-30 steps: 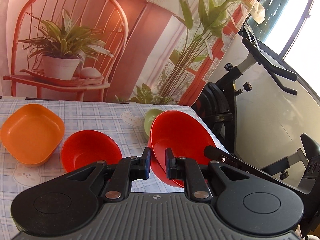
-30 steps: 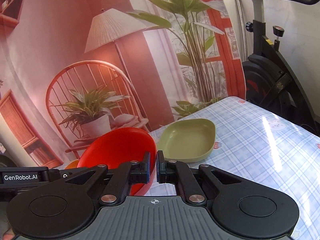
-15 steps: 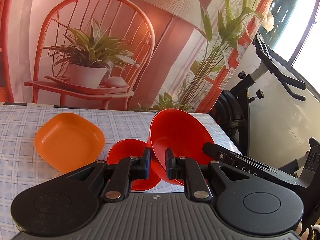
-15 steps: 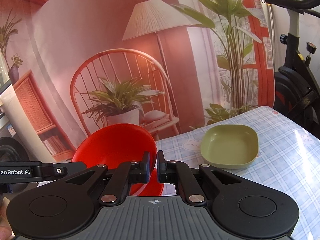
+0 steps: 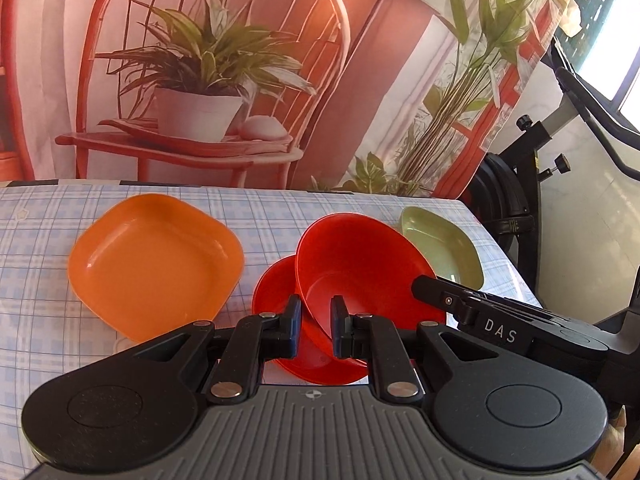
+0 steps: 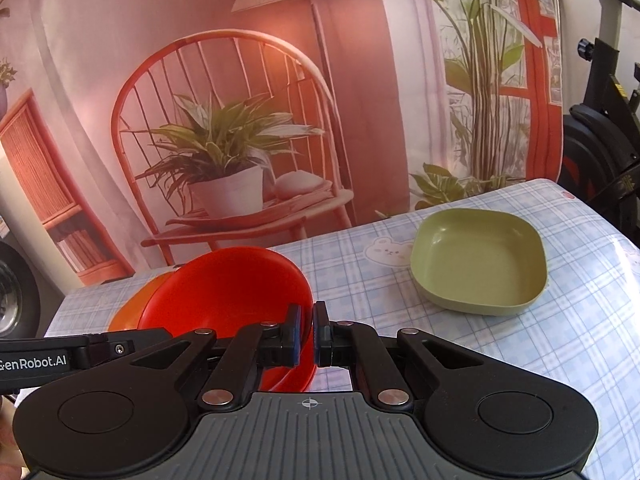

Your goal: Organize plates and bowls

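Observation:
A red bowl (image 5: 360, 264) is held tilted just above a second red bowl (image 5: 280, 312) that sits on the checked tablecloth. My right gripper (image 6: 305, 334) is shut on the held bowl's rim (image 6: 228, 292). My left gripper (image 5: 314, 328) has its jaws on either side of the same bowl's near rim, with a narrow gap showing. An orange square plate (image 5: 154, 260) lies to the left. A green square plate (image 6: 478, 260) lies to the right, also seen in the left wrist view (image 5: 442, 244).
The table's right edge (image 5: 500, 240) drops off beside an exercise bike (image 5: 520, 184). A printed backdrop (image 5: 224, 80) hangs behind the table's far edge. My right gripper's body (image 5: 520, 328) reaches in from the right.
The held red bowl has come down and left over the second red bowl. The left view has swung so the orange plate and green plate both show.

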The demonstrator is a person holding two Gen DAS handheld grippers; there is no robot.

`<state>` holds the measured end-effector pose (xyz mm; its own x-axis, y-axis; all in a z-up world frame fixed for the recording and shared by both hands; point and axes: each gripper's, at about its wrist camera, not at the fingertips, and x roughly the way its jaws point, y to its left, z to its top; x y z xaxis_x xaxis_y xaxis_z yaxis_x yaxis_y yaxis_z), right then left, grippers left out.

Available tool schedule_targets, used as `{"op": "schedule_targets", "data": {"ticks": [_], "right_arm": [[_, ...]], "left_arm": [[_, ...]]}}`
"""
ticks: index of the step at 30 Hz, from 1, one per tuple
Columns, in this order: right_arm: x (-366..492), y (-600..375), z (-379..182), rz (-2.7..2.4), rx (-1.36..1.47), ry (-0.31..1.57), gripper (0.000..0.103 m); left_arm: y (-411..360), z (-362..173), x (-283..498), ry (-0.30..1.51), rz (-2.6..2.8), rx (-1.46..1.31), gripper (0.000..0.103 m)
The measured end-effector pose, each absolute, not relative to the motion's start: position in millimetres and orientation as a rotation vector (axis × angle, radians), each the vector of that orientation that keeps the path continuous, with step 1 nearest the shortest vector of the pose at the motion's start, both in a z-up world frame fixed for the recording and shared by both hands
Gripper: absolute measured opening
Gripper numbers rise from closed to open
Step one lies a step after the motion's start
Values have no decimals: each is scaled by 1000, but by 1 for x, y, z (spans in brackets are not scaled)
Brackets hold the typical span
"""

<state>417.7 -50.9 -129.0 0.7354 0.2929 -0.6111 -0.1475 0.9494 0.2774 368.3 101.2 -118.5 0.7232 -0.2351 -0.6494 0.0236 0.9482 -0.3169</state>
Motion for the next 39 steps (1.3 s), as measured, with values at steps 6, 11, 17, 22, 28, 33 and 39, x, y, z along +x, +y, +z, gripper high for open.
{"op": "schedule_targets", "data": {"ticks": [6, 11, 17, 22, 28, 33, 39], "right_arm": [[426, -45, -144, 253, 210, 739, 5], [431, -42, -155, 254, 199, 763, 5], [432, -42, -161, 253, 201, 783, 5], [433, -40, -163, 254, 189, 792, 6], [432, -40, -162, 256, 186, 797, 7], [429, -43, -160, 244, 184, 800, 10], [423, -46, -152, 242, 195, 786, 10]], "left_arm": [[104, -130, 374, 781, -129, -281, 16], [103, -135, 377, 790, -117, -259, 16], [102, -138, 380, 798, -110, -245, 16], [103, -141, 380, 806, -108, -239, 16], [100, -140, 382, 817, -93, -229, 17], [104, -137, 380, 817, -81, -225, 18], [113, -127, 374, 798, -88, -214, 18]]}}
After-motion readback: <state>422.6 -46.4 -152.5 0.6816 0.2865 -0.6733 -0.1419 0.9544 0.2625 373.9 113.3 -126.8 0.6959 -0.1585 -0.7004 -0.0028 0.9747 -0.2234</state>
